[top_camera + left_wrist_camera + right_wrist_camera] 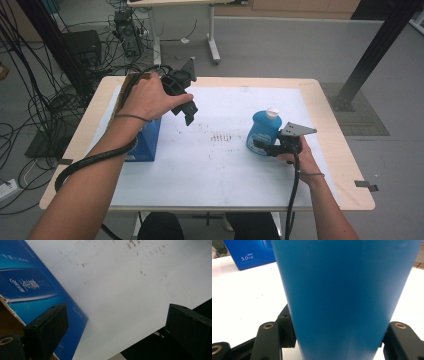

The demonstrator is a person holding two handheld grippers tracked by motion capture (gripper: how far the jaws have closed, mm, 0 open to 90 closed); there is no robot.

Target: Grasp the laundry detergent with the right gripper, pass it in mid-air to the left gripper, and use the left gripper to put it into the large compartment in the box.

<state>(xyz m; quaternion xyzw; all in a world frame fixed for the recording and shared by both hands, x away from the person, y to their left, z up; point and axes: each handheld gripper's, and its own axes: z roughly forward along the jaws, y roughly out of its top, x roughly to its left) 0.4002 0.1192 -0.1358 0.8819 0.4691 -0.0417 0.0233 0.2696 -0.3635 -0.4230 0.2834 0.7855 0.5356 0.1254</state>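
Plainly blue bottle (pixel 263 131), white-capped, upright.

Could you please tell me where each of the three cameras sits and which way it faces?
High view: above the person's side, looking forward and down on the table; both forearms, left gripper and right gripper show.
Left gripper view: on the left gripper, jaws wide apart, facing down at the sheet beside the box.
Right gripper view: on the right gripper, level, jaws clamping the bottle.
Shared: both gripper views show the box.
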